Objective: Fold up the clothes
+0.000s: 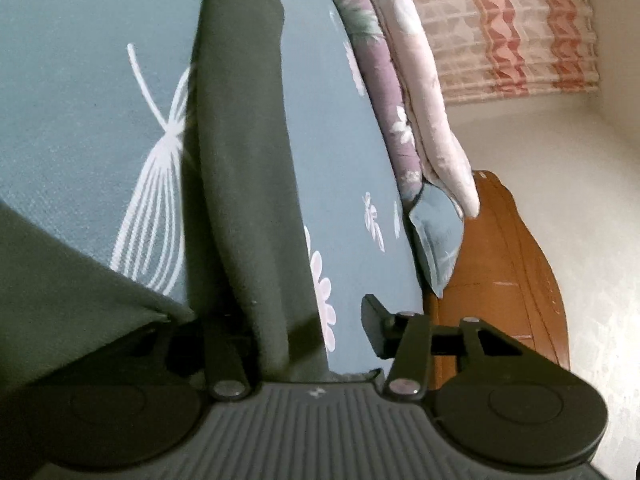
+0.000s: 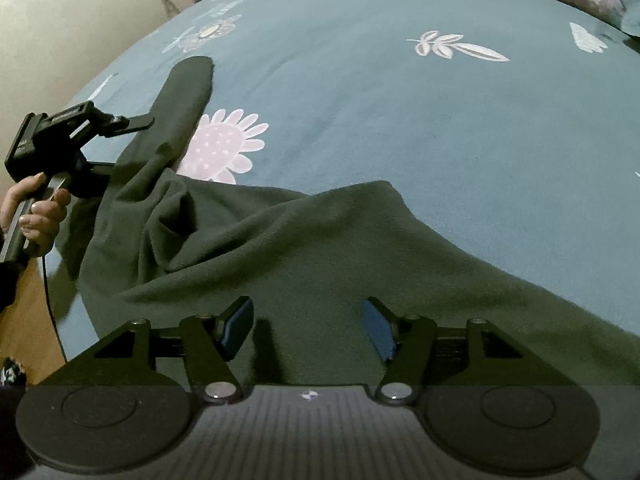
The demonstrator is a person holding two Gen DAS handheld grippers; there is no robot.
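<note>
Left gripper [image 2: 140, 136] sits at the sleeve [image 2: 182, 104] of a dark green top [image 2: 320, 248]. From its own camera, the sleeve runs between the two fingers, and the right finger [image 1: 374, 326] stands clear of the cloth. The left finger is hidden under the fabric, so I cannot tell if this gripper is pinching the sleeve or just around it. A hand [image 2: 36, 216] holds its handle at the left edge of the right camera's view.

Right gripper [image 2: 308, 328] hangs over the body of the top with its blue-padded fingers [image 2: 378, 330] spread apart. Nothing is between them; the cloth lies flat underneath.

The top is spread on a blue bedsheet [image 2: 400, 100] with white and pink flowers. Its sleeve sticks out long and straight toward the far side of the bed, next to a big pink daisy print [image 2: 224, 144]. The body of the top is bunched into a few folds near the left gripper.

Folded quilts [image 1: 400, 92], purple and pale pink, lie along the edge of the bed. Past them is a brown wooden bed frame [image 1: 500, 264], a pale floor [image 1: 560, 160] and a curtain [image 1: 512, 28] with orange wavy stripes.
</note>
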